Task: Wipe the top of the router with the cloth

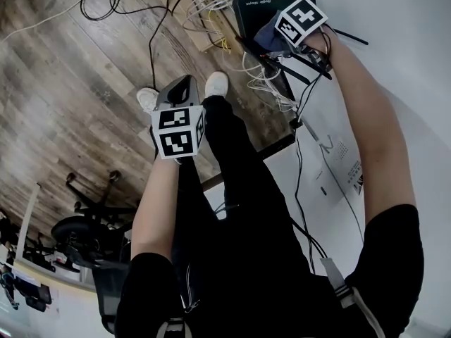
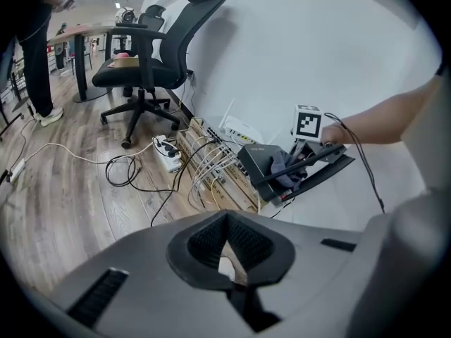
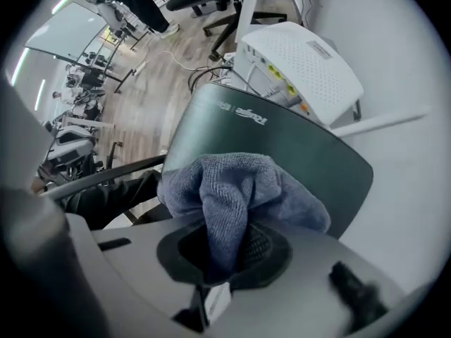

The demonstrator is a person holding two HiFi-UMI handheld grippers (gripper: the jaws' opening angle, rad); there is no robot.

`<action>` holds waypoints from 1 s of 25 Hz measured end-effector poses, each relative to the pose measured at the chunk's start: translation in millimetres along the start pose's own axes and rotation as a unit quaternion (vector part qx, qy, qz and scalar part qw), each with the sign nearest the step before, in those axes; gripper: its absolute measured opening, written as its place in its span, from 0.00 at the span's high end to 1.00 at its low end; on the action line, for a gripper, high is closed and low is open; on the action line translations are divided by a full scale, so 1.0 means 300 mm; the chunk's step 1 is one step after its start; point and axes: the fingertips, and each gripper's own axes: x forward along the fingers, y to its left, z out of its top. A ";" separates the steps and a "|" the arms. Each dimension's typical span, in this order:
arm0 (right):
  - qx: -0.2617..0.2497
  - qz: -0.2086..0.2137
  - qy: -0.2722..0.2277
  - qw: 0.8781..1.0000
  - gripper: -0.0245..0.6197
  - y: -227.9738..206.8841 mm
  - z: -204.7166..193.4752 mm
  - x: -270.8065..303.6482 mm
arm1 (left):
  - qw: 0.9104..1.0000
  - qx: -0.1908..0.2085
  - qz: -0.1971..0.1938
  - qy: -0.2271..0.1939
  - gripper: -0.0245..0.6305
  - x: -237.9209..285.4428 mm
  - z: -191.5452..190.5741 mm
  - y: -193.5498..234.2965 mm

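Your right gripper (image 3: 224, 252) has its jaws pinched tight on a fold of the blue-grey cloth (image 3: 239, 189), and the rest of the cloth puffs out in front and rests on the flat top of the dark router (image 3: 296, 146). The router sits at the edge of the white bench (image 1: 409, 83), with a white router (image 3: 299, 65) just behind it. The cloth looks soft, light and floppy, so a hold in the middle like this one should make a fat pad to rub with. The router top looks smooth and hard, and the box is likely light, so it may slide if you push hard. Press gently. Watch its thin black sticks (image 2: 310, 162), which could bend. Your left gripper (image 2: 225, 224) hangs low over the wood floor (image 1: 84, 104), well apart from the router, jaws closed with nothing in them.
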 end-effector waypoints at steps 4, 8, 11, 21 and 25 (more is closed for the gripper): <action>0.032 -0.028 0.009 0.999 0.89 -0.074 -0.045 0.002 | 1.000 0.001 -0.001 0.002 0.95 0.001 -0.011 -0.007; 0.048 -0.068 0.030 0.996 0.89 -0.159 -0.096 -0.001 | 1.000 0.002 0.000 0.003 0.95 0.009 -0.027 -0.016; 0.050 -0.117 0.050 0.991 0.89 -0.232 -0.137 -0.011 | 1.000 0.001 0.001 0.006 0.95 0.017 -0.046 -0.013; 0.092 -0.155 0.054 0.982 0.89 -0.337 -0.197 -0.013 | 1.000 0.009 -0.008 0.013 0.95 0.037 -0.057 -0.054; 0.111 -0.150 0.045 0.981 0.89 -0.336 -0.199 -0.018 | 1.000 0.002 -0.005 0.009 0.95 0.035 -0.046 -0.038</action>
